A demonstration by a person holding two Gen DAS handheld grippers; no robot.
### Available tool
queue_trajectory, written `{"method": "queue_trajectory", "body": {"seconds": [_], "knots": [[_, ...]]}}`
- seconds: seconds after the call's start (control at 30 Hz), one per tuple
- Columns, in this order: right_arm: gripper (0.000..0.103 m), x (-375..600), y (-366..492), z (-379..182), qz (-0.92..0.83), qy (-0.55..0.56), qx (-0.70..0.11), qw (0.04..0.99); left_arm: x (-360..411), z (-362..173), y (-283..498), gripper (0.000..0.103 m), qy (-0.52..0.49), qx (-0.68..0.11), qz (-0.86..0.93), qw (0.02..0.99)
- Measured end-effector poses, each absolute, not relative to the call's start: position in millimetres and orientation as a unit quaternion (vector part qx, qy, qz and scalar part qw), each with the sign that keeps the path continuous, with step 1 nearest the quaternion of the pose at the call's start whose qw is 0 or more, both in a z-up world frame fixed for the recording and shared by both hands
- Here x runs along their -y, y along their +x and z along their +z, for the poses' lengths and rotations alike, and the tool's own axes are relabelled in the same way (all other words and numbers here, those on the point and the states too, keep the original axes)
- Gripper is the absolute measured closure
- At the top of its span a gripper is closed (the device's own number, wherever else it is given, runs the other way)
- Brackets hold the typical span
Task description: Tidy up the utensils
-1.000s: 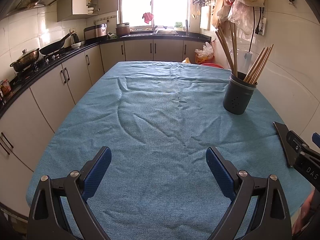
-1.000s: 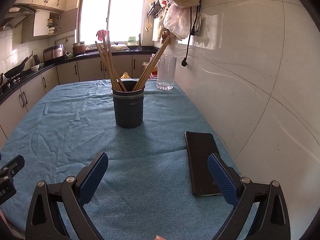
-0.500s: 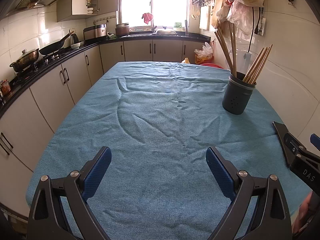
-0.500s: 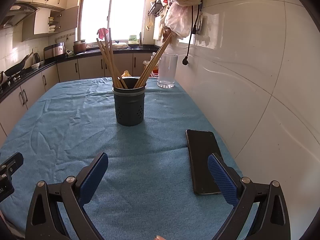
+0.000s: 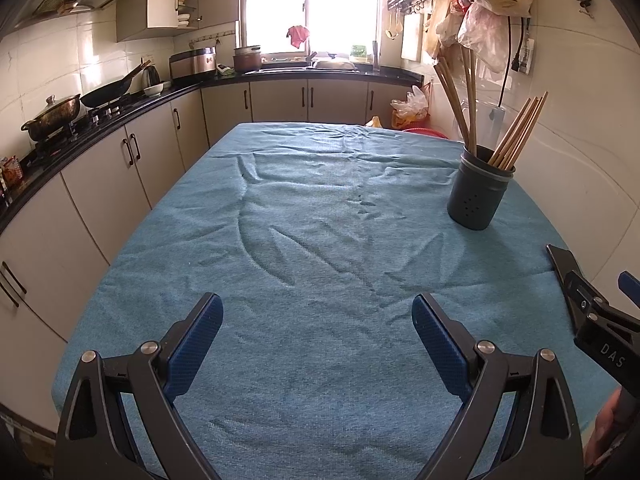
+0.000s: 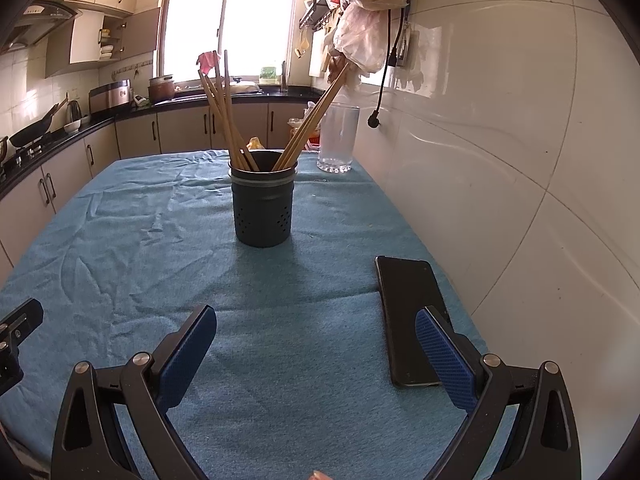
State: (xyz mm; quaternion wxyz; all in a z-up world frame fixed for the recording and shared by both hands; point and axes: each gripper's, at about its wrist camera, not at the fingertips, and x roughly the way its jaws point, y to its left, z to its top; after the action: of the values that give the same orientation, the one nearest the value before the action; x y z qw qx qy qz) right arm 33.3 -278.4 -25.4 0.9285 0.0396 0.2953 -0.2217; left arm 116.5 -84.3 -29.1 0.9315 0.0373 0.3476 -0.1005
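Note:
A dark grey perforated utensil holder [image 6: 263,200] stands upright on the blue cloth, with several wooden chopsticks [image 6: 224,120] leaning out of it in two bunches. It also shows at the right in the left wrist view [image 5: 479,191]. My right gripper [image 6: 316,344] is open and empty, well short of the holder. My left gripper [image 5: 318,332] is open and empty over bare cloth, left of the holder. The right gripper's body shows at the right edge of the left wrist view [image 5: 592,312].
A black phone [image 6: 408,312] lies flat on the blue tablecloth [image 6: 120,248] by the right gripper's right finger, near the tiled wall. A clear glass [image 6: 338,138] stands behind the holder. Kitchen counters [image 5: 100,112] with pots run along the left and back.
Both grippers have drawn back slightly toward the table's near edge and risen a little; the holder looks a bit farther away. Both stay open and empty.

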Motion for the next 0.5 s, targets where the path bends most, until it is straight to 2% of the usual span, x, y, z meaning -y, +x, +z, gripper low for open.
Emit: {"method": "queue_trajectory", "body": {"seconds": [0.5], "knots": [[0.002,269,41,-26,-0.214,0.025,-0.301,0.929,73,-31,119,0.008,0.025,-0.351,-0.093,0.931]]}}
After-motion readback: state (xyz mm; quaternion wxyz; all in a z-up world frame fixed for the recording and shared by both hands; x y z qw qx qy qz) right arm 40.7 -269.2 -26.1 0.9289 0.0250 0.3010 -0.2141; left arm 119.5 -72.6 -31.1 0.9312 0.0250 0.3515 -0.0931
